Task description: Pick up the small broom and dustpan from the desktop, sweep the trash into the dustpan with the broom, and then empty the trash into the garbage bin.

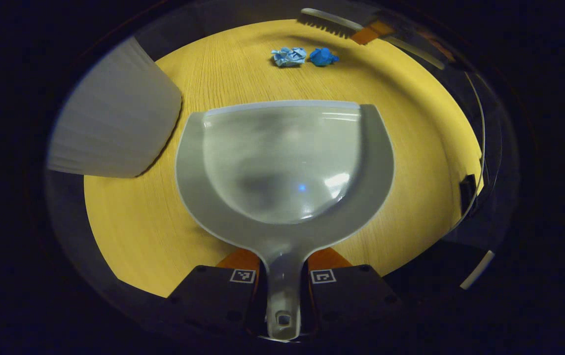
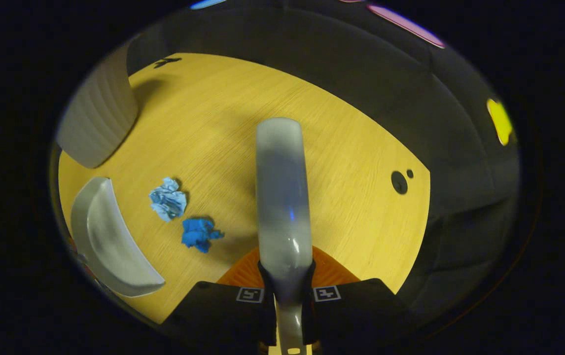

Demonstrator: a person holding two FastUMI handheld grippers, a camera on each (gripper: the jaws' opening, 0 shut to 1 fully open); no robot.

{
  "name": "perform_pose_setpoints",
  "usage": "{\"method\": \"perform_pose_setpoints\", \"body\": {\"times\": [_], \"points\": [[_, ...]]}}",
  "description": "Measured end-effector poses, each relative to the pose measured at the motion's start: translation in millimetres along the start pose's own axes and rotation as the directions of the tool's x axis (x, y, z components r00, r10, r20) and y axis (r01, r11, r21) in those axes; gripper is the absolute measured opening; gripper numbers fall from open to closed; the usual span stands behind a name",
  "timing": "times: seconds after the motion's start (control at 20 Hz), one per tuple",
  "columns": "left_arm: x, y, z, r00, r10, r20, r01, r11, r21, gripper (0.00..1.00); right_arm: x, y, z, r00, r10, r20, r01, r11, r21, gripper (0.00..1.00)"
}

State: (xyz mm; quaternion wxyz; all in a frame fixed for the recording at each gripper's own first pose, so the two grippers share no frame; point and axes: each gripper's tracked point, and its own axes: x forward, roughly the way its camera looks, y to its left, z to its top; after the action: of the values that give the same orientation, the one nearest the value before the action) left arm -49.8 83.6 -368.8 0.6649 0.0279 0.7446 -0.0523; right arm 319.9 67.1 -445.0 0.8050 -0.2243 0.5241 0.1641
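Note:
My left gripper (image 1: 283, 276) is shut on the handle of the grey dustpan (image 1: 282, 162), whose open lip faces two crumpled paper balls farther along the wooden desktop (image 1: 410, 128): a pale blue one (image 1: 288, 56) and a darker blue one (image 1: 323, 56). The small broom (image 1: 329, 22) and the right gripper holding it show at the far top of the left gripper view. In the right gripper view my right gripper (image 2: 287, 291) is shut on the broom's handle, its grey back (image 2: 282, 197) pointing forward. The pale ball (image 2: 168, 198) and the dark ball (image 2: 198, 233) lie between broom and dustpan (image 2: 107, 236).
A white ribbed garbage bin (image 1: 115, 113) stands left of the dustpan, seen as the bin (image 2: 97, 118) at upper left in the right gripper view. Two dark holes (image 2: 399, 182) mark the desktop near its right edge. Black booth cloth lies beyond the desk.

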Motion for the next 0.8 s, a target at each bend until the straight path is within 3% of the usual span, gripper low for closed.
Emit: {"method": "perform_pose_setpoints", "body": {"times": [0.15,0.3,0.45,0.55,0.65,0.7,0.8], "points": [[0.9,-0.6,1.5,0.999,0.030,-0.014,-0.030,0.999,-0.013,0.24,33.2,12.1,12.0,0.999,-0.022,-0.034,0.015,0.979,-0.202,0.22],[1.9,0.2,2.1,0.999,0.042,-0.013,-0.043,0.999,-0.029,0.24,36.1,27.7,17.9,0.997,-0.066,-0.033,0.046,0.906,-0.420,0.22],[2.2,1.2,1.9,0.999,0.040,-0.016,-0.040,0.999,-0.016,0.24,25.4,51.1,10.0,0.998,-0.056,-0.034,0.027,0.831,-0.556,0.22],[1.4,0.9,2.8,1.000,0.027,-0.010,-0.027,1.000,-0.011,0.24,15.6,72.4,-6.4,0.997,-0.008,-0.071,-0.039,0.772,-0.634,0.21],[2.3,1.3,1.1,1.000,0.015,0.021,-0.015,1.000,0.010,0.24,-1.3,98.8,-29.0,0.985,0.076,-0.152,-0.158,0.741,-0.653,0.21],[1.5,0.8,1.4,0.999,0.012,0.040,-0.013,1.000,0.028,0.24,-10.2,114.4,-39.4,0.967,0.151,-0.206,-0.249,0.746,-0.618,0.22],[1.0,-0.1,-1.2,0.999,0.014,0.046,-0.017,0.999,0.045,0.24,-27.6,145.4,-67.5,0.893,0.314,-0.323,-0.440,0.763,-0.474,0.26]]}}
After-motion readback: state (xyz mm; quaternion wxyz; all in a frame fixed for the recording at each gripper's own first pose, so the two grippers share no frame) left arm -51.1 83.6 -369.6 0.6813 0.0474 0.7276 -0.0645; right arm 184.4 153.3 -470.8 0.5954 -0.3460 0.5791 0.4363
